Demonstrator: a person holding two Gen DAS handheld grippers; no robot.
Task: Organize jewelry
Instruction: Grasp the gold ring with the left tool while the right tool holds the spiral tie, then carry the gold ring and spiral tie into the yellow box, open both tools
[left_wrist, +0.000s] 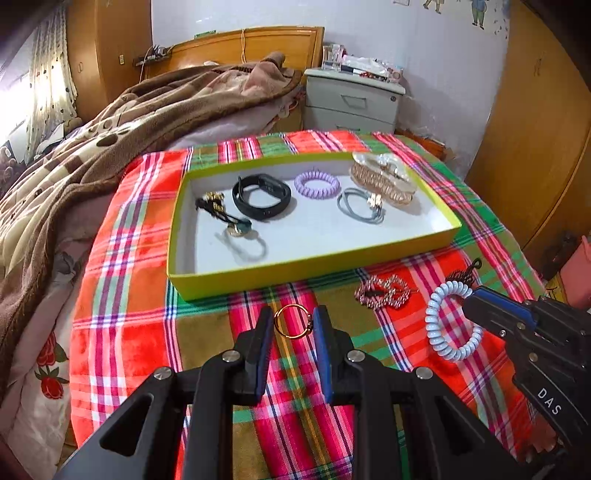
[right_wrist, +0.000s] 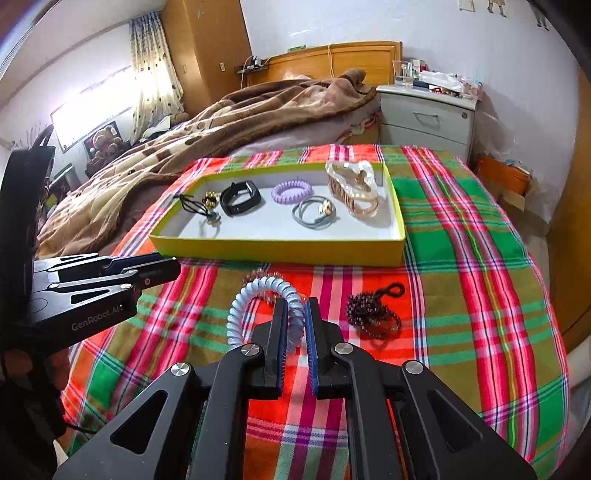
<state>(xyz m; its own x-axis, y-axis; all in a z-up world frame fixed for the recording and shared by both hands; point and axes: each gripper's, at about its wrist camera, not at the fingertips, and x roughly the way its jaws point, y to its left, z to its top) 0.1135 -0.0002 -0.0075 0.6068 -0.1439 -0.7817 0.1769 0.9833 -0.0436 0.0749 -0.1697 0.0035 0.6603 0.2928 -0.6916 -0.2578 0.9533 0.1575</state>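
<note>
My left gripper (left_wrist: 293, 316) is shut on a thin gold ring (left_wrist: 284, 332), which stands upright between its pads just above the plaid cloth. A pale blue spiral hair tie (right_wrist: 240, 306) is pinched by my right gripper (right_wrist: 296, 307), and most of the coil lies on the cloth to the left of it. In the left wrist view the same tie (left_wrist: 432, 325) and the right gripper (left_wrist: 471, 301) sit at the right. The yellow-green box (left_wrist: 295, 269) lies beyond both grippers. It holds a black band (left_wrist: 262, 199), a purple spiral tie (left_wrist: 317, 183), grey ties and gold hair claws.
A rhinestone clip (left_wrist: 380, 291) and a dark bead bracelet (right_wrist: 373, 314) lie loose on the plaid cloth in front of the box. A brown blanket (left_wrist: 110, 140) is heaped on the bed to the left. A grey nightstand (left_wrist: 351, 99) stands behind.
</note>
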